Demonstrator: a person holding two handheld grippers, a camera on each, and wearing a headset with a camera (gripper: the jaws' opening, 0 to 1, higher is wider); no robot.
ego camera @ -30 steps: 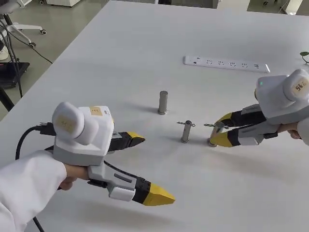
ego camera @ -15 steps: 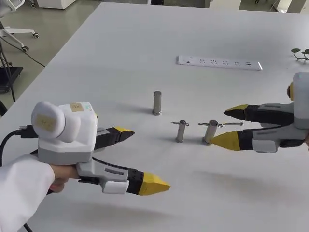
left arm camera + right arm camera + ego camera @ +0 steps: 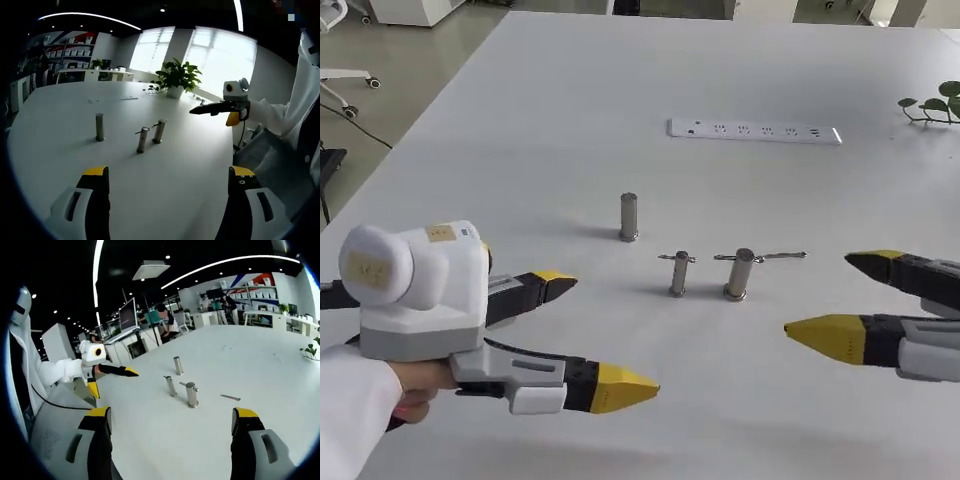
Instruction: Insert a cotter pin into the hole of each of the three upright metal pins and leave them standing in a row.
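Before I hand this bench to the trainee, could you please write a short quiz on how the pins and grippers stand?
1. In the head view, which upright pin is bare? A. left B. middle C. right
2. True or false: the left gripper has its jaws shut.
3. Fill in: beyond the pins, a white ___ lies on the table.

Key
1. A. The left pin is bare; the middle pin and the right pin each carry a cotter pin.
2. False: the jaws stand open and empty.
3. power strip
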